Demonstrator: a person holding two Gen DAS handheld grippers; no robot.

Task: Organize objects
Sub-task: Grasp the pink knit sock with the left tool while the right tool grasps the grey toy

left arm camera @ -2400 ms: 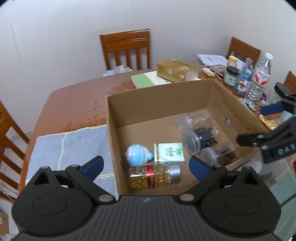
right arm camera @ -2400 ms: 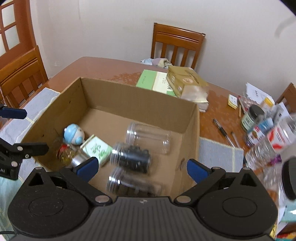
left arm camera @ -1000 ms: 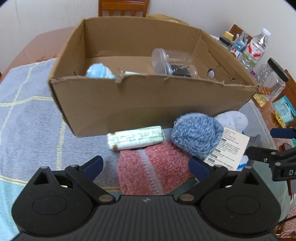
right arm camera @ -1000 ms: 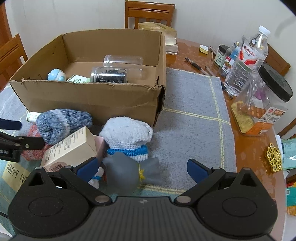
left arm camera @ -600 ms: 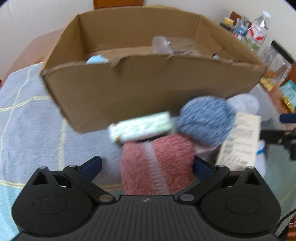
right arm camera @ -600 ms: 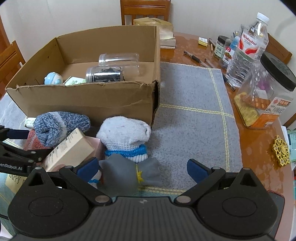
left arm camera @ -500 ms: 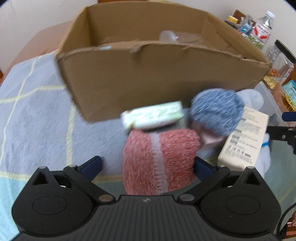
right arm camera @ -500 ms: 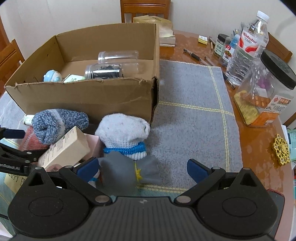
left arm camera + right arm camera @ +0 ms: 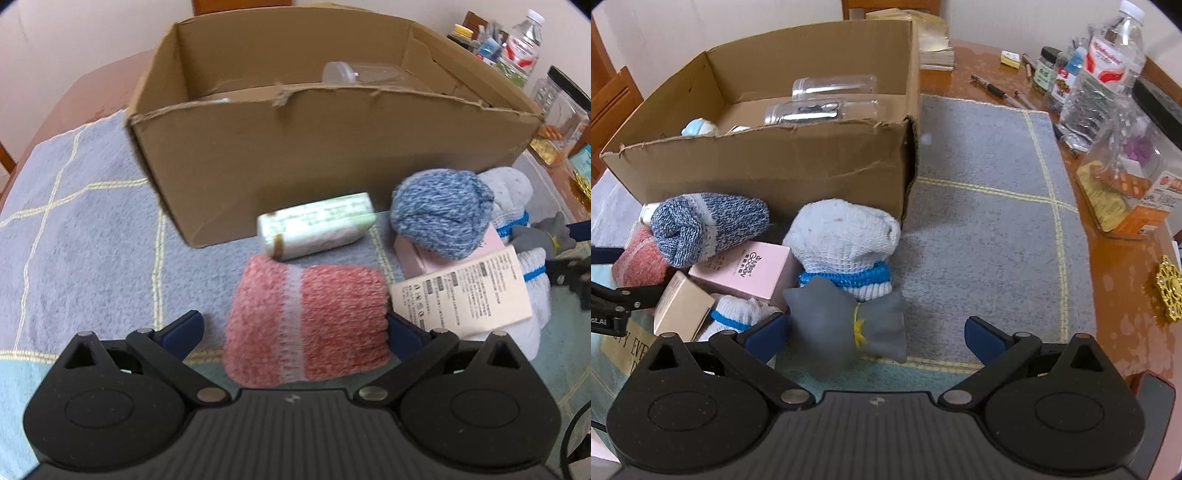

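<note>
— So, what takes up the most room?
— A cardboard box (image 9: 775, 162) on the grey mat (image 9: 990, 206) that covers the tabletop (image 9: 1126, 280). Clear jars (image 9: 820, 110) lie on their sides inside it, with a small blue-and-white toy (image 9: 698, 127) near its left wall.

— And in front of the box?
— A heap. A red knit roll (image 9: 306, 321) lies nearest the left gripper (image 9: 293, 332), whose fingers (image 9: 183, 330) are spread wide, one on either side of the roll. The right-hand one looks to be just at the roll's edge; the other stands clear.

— Behind the roll?
— A green-and-white packet (image 9: 317, 223) against the box wall. To its right, a blue knit roll (image 9: 441, 212) rests on a pink carton (image 9: 746, 271), with a tan carton (image 9: 463, 293) leaning beside it.

— The right gripper?
— The right gripper (image 9: 875, 338) is released too, holding nothing. A grey pouch (image 9: 846, 325) with a yellow tie lies between its fingers, nearer the left one. Behind the pouch stand white socks (image 9: 842, 236) banded in blue.

— Anything off to the side?
— A water bottle (image 9: 1104, 74) and a black-lidded jar (image 9: 1130, 177) on the bare wood, well apart from the heap.
</note>
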